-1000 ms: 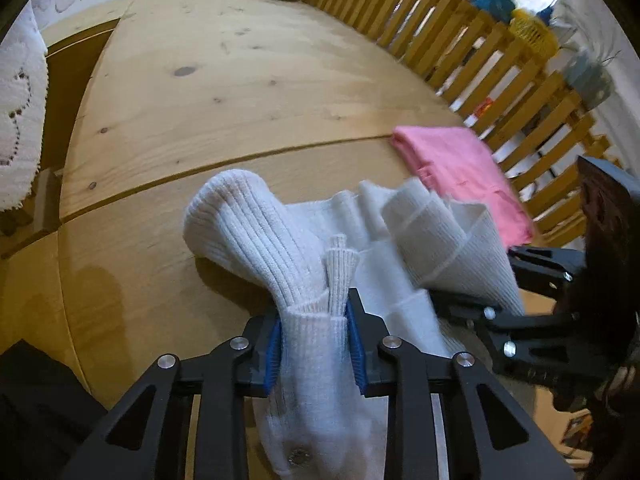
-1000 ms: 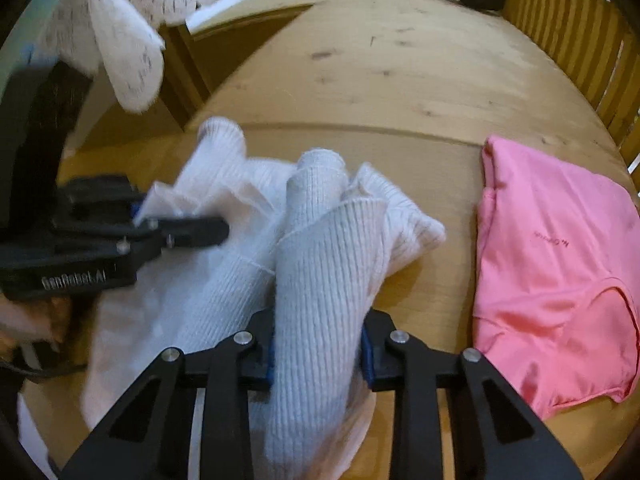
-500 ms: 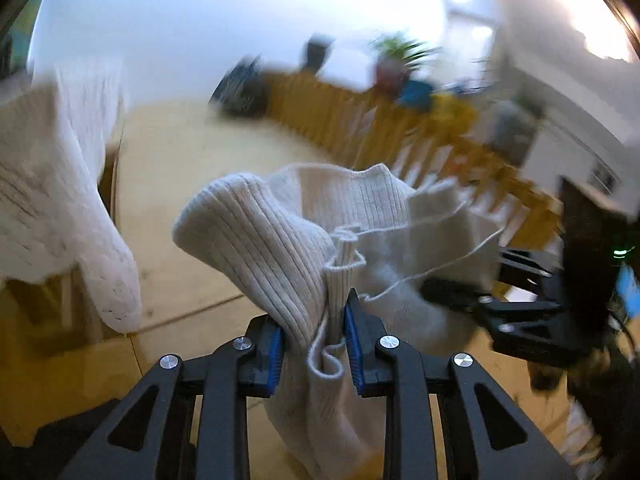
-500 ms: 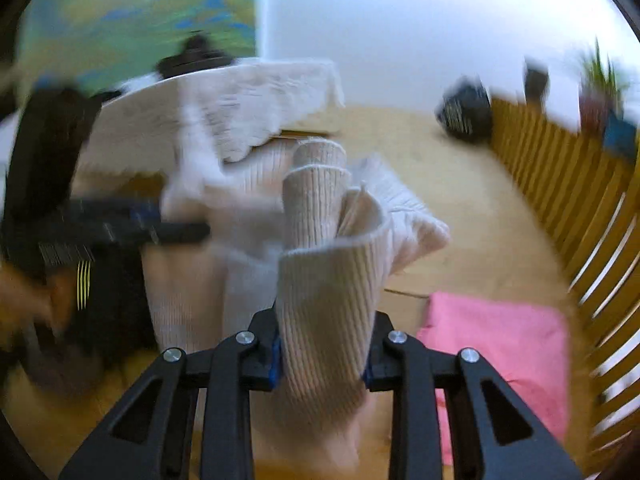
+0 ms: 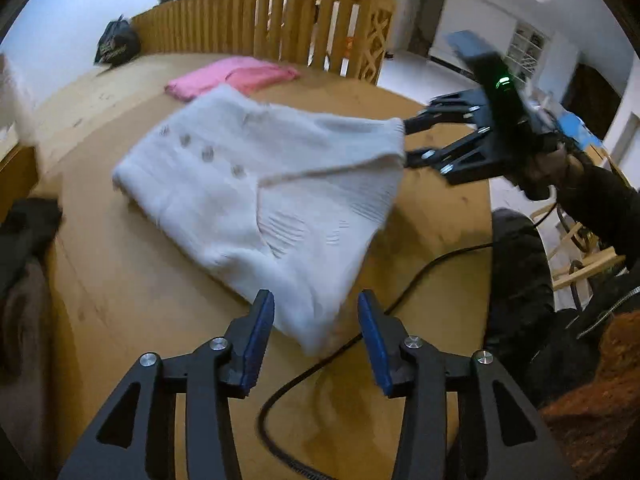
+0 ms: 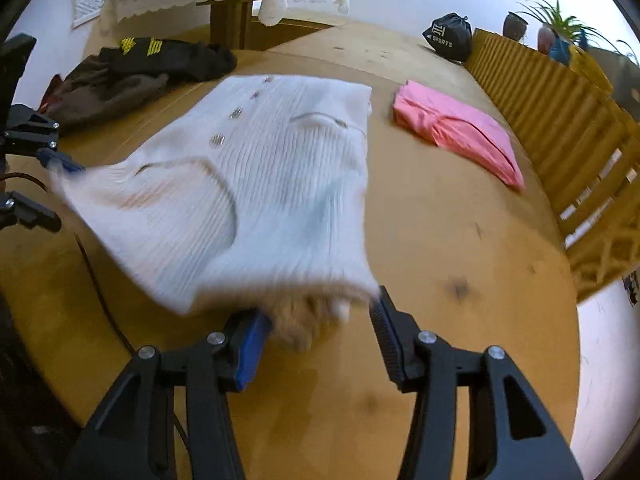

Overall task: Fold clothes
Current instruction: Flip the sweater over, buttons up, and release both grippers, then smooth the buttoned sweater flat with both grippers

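Note:
A white knitted cardigan (image 5: pixel 260 184) with metal buttons lies spread on the wooden table (image 5: pixel 120 280), blurred along its near edge. My left gripper (image 5: pixel 316 304) is open, and a corner of the cardigan lies between its blue pads. In the right wrist view the cardigan (image 6: pixel 280 168) stretches away from my right gripper (image 6: pixel 318 308), which is open with the blurred hem between its fingers. The right gripper (image 5: pixel 404 140) shows at the cardigan's far corner in the left wrist view. The left gripper (image 6: pixel 60 192) shows at the other corner in the right wrist view.
A folded pink garment (image 6: pixel 456 128) lies beyond the cardigan near a wooden fence (image 6: pixel 552 100). Dark clothes (image 6: pixel 132 72) are heaped at the far left. A black sports bag (image 6: pixel 448 36) sits at the back. A black cable (image 5: pixel 400 292) crosses the table near me.
Both grippers were shut on the bunched cardigan and lifted it; now they are open and wide apart, and the cardigan lies spread out flat on the table.

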A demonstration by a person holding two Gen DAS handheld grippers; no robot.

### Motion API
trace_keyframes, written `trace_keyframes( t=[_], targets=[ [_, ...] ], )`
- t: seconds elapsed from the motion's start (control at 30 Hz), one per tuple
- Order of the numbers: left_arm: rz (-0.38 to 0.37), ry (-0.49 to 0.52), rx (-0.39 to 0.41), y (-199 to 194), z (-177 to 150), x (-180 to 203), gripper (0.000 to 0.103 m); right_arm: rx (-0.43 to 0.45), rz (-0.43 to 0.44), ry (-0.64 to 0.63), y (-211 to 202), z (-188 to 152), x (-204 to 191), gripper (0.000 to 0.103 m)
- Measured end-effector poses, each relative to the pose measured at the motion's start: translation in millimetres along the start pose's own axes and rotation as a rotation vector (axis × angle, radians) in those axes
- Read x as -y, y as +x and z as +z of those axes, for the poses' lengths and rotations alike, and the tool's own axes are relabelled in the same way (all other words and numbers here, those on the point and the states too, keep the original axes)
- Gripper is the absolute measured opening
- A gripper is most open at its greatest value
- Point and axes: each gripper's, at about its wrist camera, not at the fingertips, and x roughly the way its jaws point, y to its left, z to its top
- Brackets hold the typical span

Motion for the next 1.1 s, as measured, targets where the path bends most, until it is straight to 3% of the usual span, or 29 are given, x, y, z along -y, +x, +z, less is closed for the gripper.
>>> trace_keyframes(
  t=[0.1, 0.23, 0.33, 0.43, 0.5, 0.6, 0.67, 0.73, 0.8, 0.87, 0.97, 1.03, 1.1],
  targets=[
    [-0.006, -0.052, 0.026, -19, -1, 5, 0.043, 0.032, 0.138, 0.089, -42, -11, 16, 0.049],
    [0.015, -0.129, 0.063, -39, -1, 2, 0.056, 0.092, 0.206, 0.193, -59, 4, 35, 0.049],
    [0.081, -0.222, 0.077, -30, 5, -24, 0.056, 0.039, 0.171, 0.178, -22, 27, 30, 0.049],
    [0.065, -0.348, 0.03, -4, 6, -54, 0.056, -0.042, 0.1, 0.156, 23, 47, 23, 0.049],
    [0.001, -0.466, -0.012, 19, 3, -73, 0.056, -0.108, 0.065, 0.14, 50, 54, 20, 0.049],
    [-0.039, -0.53, -0.043, 40, 0, -80, 0.056, -0.16, 0.11, 0.173, 76, 56, 22, 0.049],
    [-0.045, -0.529, -0.065, 49, 1, -79, 0.056, -0.173, 0.186, 0.228, 81, 52, 24, 0.049],
    [-0.066, -0.523, -0.07, 53, 4, -76, 0.056, -0.178, 0.261, 0.301, 83, 45, 25, 0.036],
    [-0.069, -0.496, -0.067, 52, 8, -71, 0.056, -0.166, 0.291, 0.351, 79, 34, 21, 0.033],
    [-0.049, -0.454, -0.069, 48, 14, -65, 0.056, -0.19, 0.327, 0.327, 73, 25, 10, 0.033],
    [0.024, -0.376, -0.05, 36, 27, -61, 0.056, -0.224, 0.216, 0.23, 55, 26, 3, 0.033],
    [0.072, -0.334, -0.003, 25, 41, -63, 0.056, -0.174, 0.106, 0.203, 38, 40, 8, 0.034],
    [0.083, -0.343, 0.023, 22, 54, -71, 0.056, -0.07, 0.047, 0.18, 20, 63, 14, 0.034]
  ],
)
